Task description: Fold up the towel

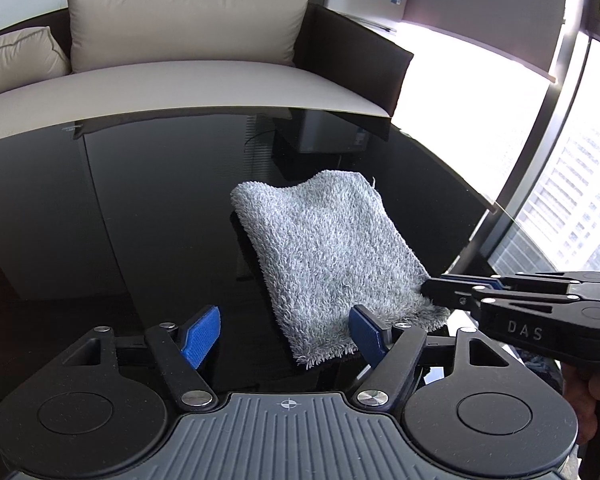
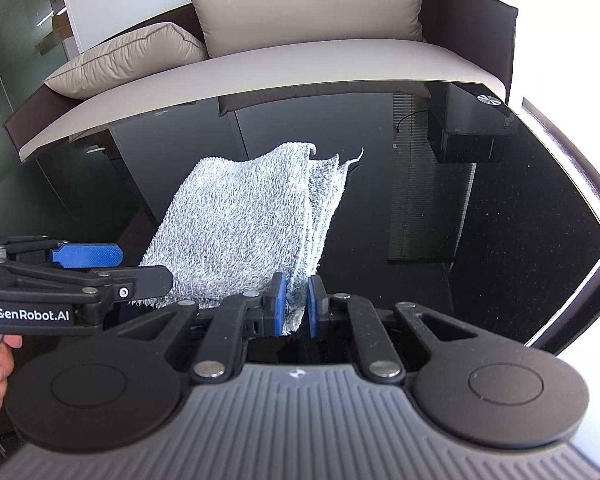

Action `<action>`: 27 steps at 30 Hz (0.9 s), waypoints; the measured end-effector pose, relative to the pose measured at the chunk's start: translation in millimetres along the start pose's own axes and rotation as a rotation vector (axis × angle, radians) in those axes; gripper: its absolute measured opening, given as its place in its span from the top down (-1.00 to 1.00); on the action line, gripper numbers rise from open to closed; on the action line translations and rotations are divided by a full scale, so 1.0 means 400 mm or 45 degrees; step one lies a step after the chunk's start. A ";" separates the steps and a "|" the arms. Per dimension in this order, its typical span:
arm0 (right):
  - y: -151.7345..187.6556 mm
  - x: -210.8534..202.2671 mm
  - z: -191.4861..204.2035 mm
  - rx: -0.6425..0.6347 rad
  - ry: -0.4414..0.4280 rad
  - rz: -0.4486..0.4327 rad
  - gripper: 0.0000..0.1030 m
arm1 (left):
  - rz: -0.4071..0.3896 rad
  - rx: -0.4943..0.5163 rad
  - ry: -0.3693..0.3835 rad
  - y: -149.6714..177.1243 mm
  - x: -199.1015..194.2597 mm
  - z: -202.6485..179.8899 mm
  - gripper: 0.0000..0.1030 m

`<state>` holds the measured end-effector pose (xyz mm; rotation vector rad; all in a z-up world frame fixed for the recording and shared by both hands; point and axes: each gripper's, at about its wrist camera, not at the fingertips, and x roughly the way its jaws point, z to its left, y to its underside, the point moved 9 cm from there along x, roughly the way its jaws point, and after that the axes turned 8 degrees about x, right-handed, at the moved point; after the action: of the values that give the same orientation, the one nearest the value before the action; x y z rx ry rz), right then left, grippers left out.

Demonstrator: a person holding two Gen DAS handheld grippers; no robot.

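The right gripper point(image 2: 296, 300) has its jaws pinching the near edge of the fluffy grey terry towel point(image 2: 240, 224), already folded into layers. The left gripper point(image 1: 286, 330) has its jaws spread, empty, just beside the towel's near corner. The towel lies on the glossy black tabletop point(image 1: 140, 200). It looks light, soft and floppy; I would grip all layers together at the corners.
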<state>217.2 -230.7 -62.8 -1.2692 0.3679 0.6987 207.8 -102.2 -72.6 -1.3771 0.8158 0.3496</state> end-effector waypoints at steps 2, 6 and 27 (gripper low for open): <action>-0.016 -0.025 -0.006 -0.015 0.029 -0.087 0.43 | -0.010 -0.026 -0.021 0.002 -0.007 0.011 -0.57; -0.020 -0.057 -0.007 -0.013 0.024 -0.161 0.13 | -0.022 -0.058 -0.060 0.008 -0.027 0.022 -0.75; 0.040 -0.124 -0.003 -0.011 0.093 -0.201 -0.93 | -0.130 -0.098 -0.184 0.070 -0.172 0.037 -0.98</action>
<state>170.0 -243.3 -44.9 -1.3189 0.3206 0.5209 146.6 -66.5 -46.0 -1.4415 0.6165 0.3991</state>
